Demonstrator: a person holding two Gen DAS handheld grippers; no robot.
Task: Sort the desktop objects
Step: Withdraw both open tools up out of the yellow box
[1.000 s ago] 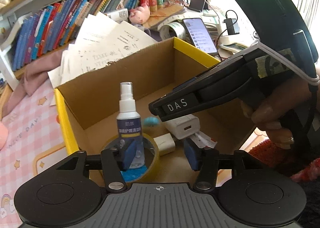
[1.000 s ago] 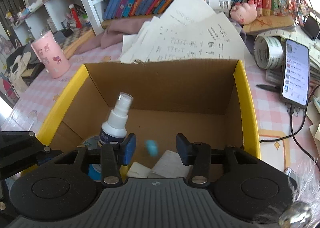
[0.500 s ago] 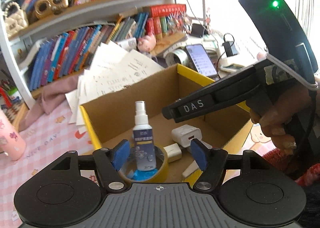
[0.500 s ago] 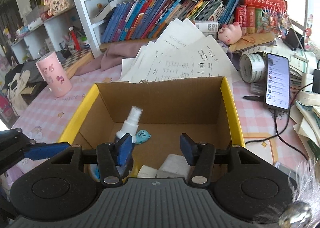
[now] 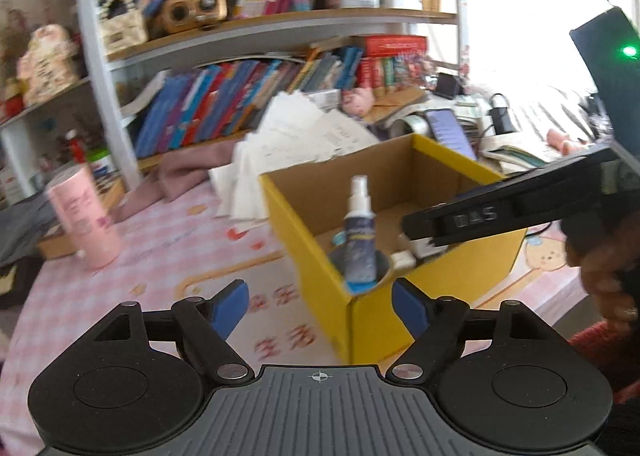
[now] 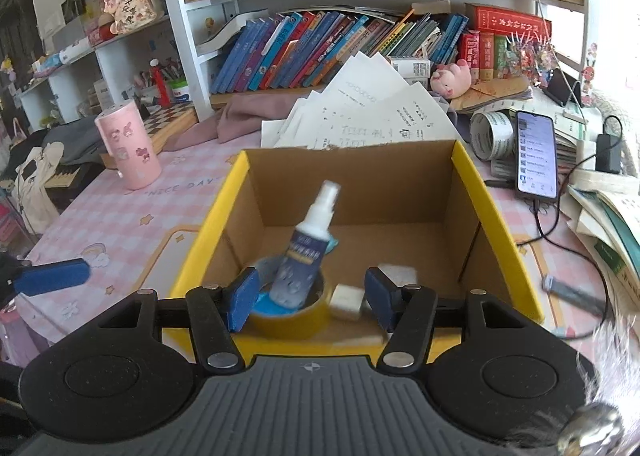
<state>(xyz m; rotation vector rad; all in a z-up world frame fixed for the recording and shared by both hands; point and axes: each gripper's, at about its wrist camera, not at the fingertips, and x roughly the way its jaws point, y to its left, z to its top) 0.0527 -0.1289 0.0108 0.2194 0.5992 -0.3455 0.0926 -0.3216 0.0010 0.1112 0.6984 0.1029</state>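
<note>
Both the left gripper (image 5: 320,306) and the right gripper (image 6: 306,298) hang with jaws spread and nothing between them, having just been opening. The spray bottle (image 6: 306,252) stands tilted inside the tape roll (image 6: 288,316) in the yellow cardboard box (image 6: 486,212), beside two white chargers (image 6: 347,306). It looks poorly seated and could topple onto the chargers if a gripper bumps the box, or the pink cup (image 6: 128,146) near the surface's far left edge could be knocked in the next reach.

Both wrist views look down into 1 box (image 5: 384,308).
</note>
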